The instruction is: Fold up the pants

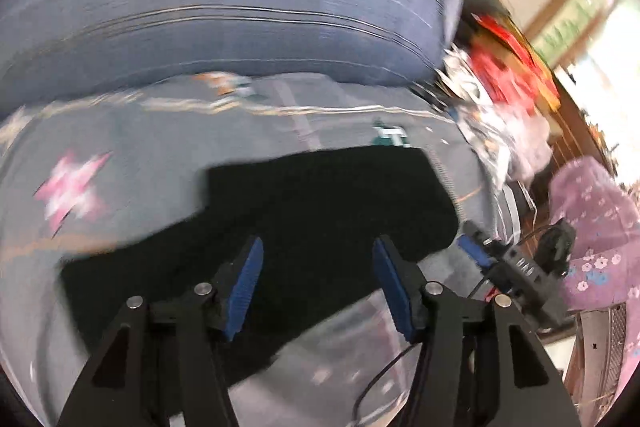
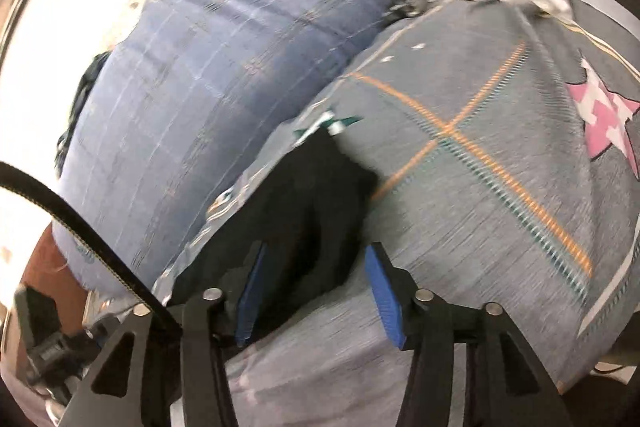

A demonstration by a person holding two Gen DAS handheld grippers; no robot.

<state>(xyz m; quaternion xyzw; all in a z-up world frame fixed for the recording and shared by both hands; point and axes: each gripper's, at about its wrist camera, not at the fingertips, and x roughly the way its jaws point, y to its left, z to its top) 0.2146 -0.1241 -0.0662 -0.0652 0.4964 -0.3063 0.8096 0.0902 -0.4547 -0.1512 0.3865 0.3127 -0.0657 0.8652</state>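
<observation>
Lying flat on the gray bedspread [image 1: 140,155] are the black pants [image 1: 320,203], folded into a dark block. A big blue pillow [image 1: 224,7] sits at the far side of the bed. The left gripper [image 1: 318,283] hangs over the near edge of the pants with its blue pads apart and nothing between them. The right gripper [image 2: 314,291] hangs over the pants too, wide open and empty. A pink star [image 2: 608,119] shows on the bedspread, to the right in the right view. Both pictures are blurry.
</observation>
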